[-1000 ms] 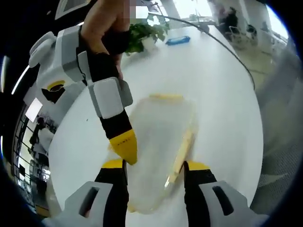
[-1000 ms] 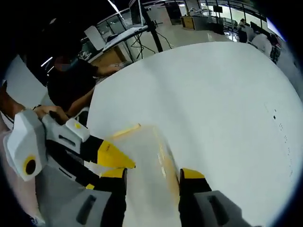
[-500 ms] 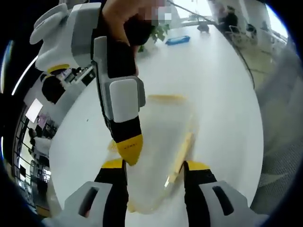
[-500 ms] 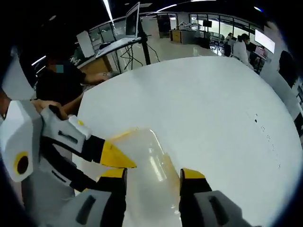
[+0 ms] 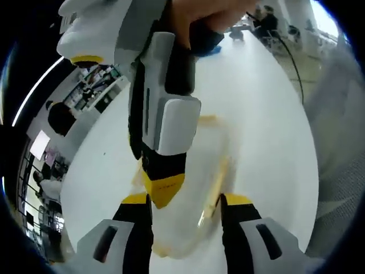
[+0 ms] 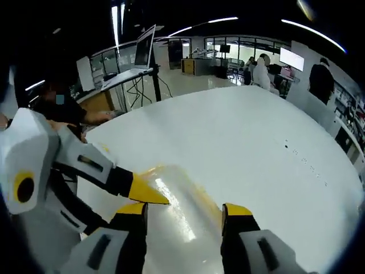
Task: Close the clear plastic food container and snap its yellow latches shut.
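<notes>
Between the spread jaws of the left tool (image 5: 185, 201), close to the camera, lies the clear container (image 5: 197, 188) on the white counter (image 5: 268, 114), its lid down over the body as far as the blur lets me judge. The right tool (image 5: 163, 191) comes in from above in the left gripper view, its yellow tip down on the near left part of the lid; whether its jaws touch the plastic I cannot tell. In the right gripper view the right tool (image 6: 185, 210) has its own jaws apart too, gripping nothing, with the container (image 6: 177, 211) running up between them and the left tool (image 6: 149, 194) coming in from the left at the container's edge.

The container's long axis runs away from the left camera, leaning a little to the right. One yellow latch (image 5: 217, 185) lies along its right side, another (image 5: 206, 119) across the far end.

By my reading, the closing is done and latching is in hand. Next, a tip should press a latch down over the rim while the other tool steadies the box.

Farther off, people (image 6: 262, 71) stand beyond the counter.
</notes>
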A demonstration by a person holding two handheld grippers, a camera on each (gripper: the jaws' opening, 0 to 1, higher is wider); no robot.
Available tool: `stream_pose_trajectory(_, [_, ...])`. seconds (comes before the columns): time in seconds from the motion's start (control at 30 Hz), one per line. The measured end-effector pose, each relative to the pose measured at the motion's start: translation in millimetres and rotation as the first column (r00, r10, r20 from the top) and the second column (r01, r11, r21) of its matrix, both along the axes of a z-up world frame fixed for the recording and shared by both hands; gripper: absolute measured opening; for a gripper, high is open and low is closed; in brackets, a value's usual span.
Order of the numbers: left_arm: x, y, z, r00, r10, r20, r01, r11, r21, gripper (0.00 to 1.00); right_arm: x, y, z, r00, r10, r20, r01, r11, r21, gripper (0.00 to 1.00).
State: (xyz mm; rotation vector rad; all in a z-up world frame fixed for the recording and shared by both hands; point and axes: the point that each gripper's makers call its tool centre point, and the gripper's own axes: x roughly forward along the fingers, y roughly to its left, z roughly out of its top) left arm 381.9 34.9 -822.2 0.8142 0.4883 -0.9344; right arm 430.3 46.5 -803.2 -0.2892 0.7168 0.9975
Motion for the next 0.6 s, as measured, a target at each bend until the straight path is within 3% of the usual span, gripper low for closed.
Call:
stream_pose_trajectory(0.13, [-0.6, -3, -0.1, 1.0, -0.009, -0.007, 0.009, 1.0, 0.0, 0.49, 0, -16, 9.8, 0.998, -0.037, 0.049, 0.037, 0.999, 0.012, 0.56])
stream_pose_trajectory(0.2, [-3.8, -7, 0.3, 0.999, -0.012, -0.04, 0.011, 1.0, -0.023, 0.54, 0, -23, 15.2, 0.996, -0.072, 0.044, 0.07, 0.997, 0.044, 0.58])
stream_pose_trajectory(0.37, [0.7, -8, 7.9, 0.999, 0.025, -0.035, -0.027, 0.998, -0.059, 0.57, -6, -38, 22.5, 0.991, -0.134, 0.027, 0.131, 0.988, 0.08, 0.59])
stream_pose_trajectory(0.6, [3.7, 2, 18.2, 0.991, 0.109, -0.082, -0.12, 0.982, -0.143, 0.59, -20, -51, 16.3, 0.986, -0.163, 0.021, 0.162, 0.984, 0.07, 0.6])
